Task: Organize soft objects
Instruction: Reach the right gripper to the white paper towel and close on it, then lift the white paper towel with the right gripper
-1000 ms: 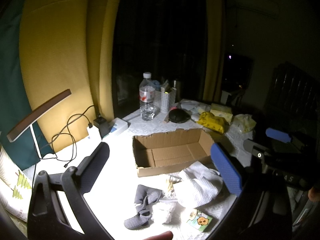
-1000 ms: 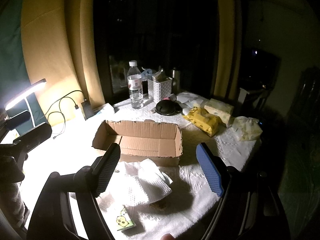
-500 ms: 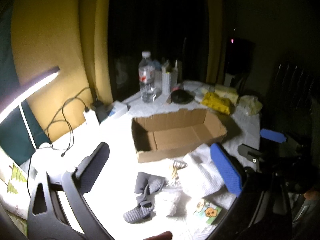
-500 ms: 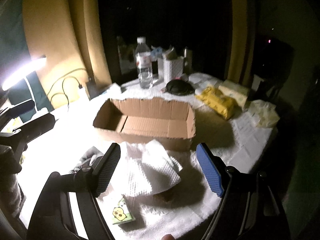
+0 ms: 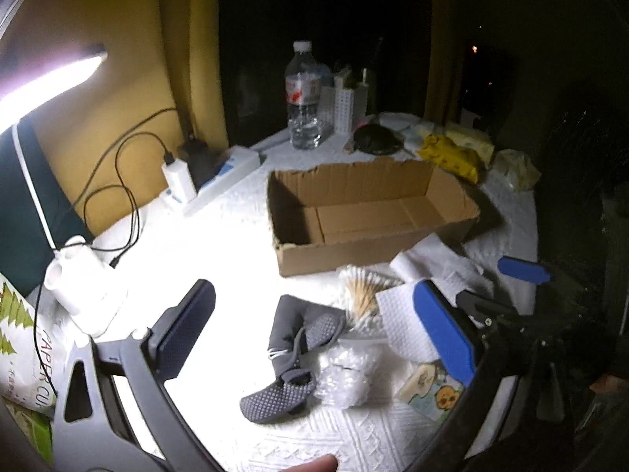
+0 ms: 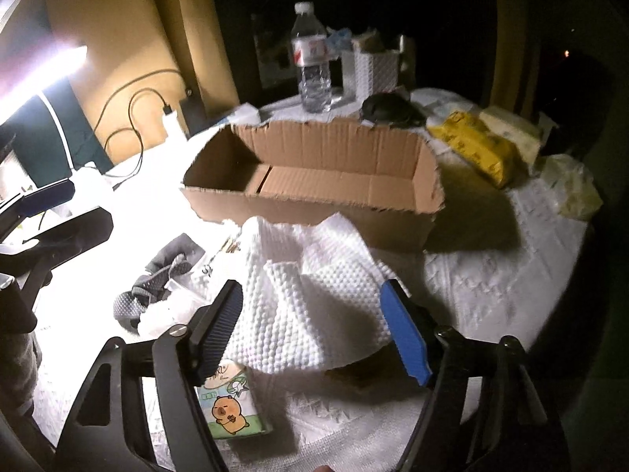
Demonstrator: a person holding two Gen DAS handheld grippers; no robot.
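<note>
White waffle cloth [image 6: 310, 295] crumpled in front of empty open box [image 6: 314, 173]. Grey sock [image 5: 293, 348] twisted, left of it. Clear bag [image 5: 346, 373] and tissue pack [image 6: 228, 405] beside them.

A lit lamp bar [image 5: 51, 78] glares beside yellow curtains [image 5: 118, 39] and dark window [image 5: 322, 19].

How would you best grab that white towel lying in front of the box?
Probably by the raised fold at the middle of the towel, coming down from above with the right gripper. The crumpled cloth peaks there, giving the open jaws, which have just been closing, a ridge to pinch; its edges lie flat on the table.
</note>
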